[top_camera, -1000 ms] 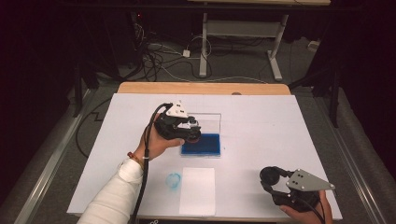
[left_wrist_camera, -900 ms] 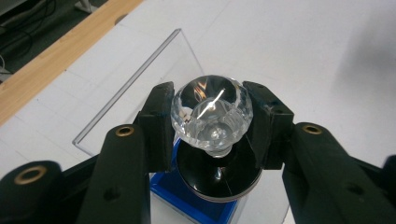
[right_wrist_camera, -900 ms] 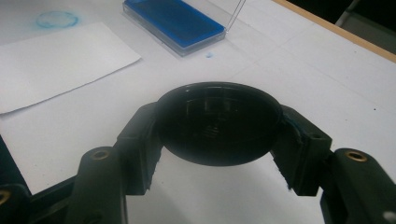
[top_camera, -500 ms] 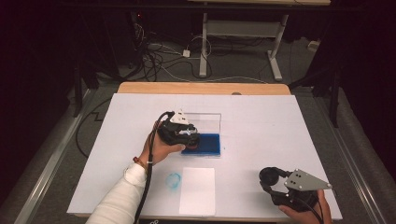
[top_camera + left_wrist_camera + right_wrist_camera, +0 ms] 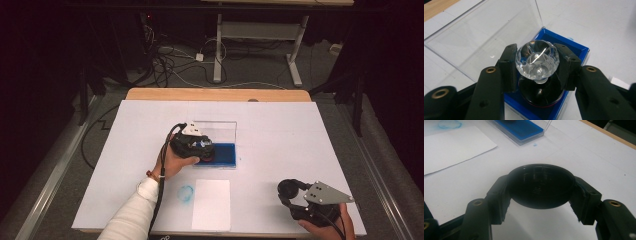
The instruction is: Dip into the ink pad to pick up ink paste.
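- Since a second ago, our left gripper (image 5: 204, 151) has come down onto the shallow blue ink pad in its clear plastic case (image 5: 223, 153) – earlier it hung a little higher over the same spot – while our right gripper (image 5: 289, 196) has kept its place near the table's front right corner.
- Nearest to us, the right gripper is clamped around a round black cap (image 5: 541, 185), one pad on each side of its rim; it sits above the white table cover (image 5: 280, 135).
- Just left of it, at the front edge, lies a white rectangular sheet of paper (image 5: 211, 204) with a faint blue ring-shaped stamp mark (image 5: 186, 193) on the cover beside its left edge.
- Farther in, at mid-table, our left gripper is clenched on the faceted clear crystal knob (image 5: 537, 60) of a stamp – the stamp's round black base with a red rim (image 5: 541, 94) sits on the blue pad.
- Behind the pad, the case's clear hinged lid (image 5: 486, 37) stands open, tilted back away from us.
- Beyond the cover's far edge we see a strip of bare wooden tabletop (image 5: 215, 94).
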{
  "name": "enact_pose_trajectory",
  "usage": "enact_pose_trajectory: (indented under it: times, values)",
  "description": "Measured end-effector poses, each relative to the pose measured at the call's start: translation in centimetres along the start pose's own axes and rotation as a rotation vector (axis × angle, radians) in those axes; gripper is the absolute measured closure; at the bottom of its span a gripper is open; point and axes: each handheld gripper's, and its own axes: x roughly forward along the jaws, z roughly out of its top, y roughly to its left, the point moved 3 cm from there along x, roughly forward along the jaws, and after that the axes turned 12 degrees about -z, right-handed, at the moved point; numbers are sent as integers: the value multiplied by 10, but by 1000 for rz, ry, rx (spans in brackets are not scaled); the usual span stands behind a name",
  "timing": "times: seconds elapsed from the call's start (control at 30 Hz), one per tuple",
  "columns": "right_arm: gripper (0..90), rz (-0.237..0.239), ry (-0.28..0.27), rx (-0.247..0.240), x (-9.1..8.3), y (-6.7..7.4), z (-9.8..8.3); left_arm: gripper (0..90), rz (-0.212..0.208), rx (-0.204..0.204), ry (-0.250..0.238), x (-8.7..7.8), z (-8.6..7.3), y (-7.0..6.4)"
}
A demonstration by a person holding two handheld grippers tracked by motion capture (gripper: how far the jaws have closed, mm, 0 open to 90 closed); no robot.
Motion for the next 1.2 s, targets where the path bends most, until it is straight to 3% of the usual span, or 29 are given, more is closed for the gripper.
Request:
enact_pose_trajectory:
  times: [0.3,0.67,0.93,1.1,1.2]
  values:
    - [385,1,3,-3,0,2,0,545,-15,0,-25,1,-5,-2]
    - [385,2,5,-11,0,3,0,545,-10,19,-11,0,-9,-5]
    - [385,3,4,-20,-1,4,0,546,-11,-6,-27,1,-9,-2]
    - [385,5,4,-22,-1,5,0,545,15,23,5,3,-7,-8]
    - [385,6,5,-23,0,6,0,545,16,18,5,2,-8,-8]
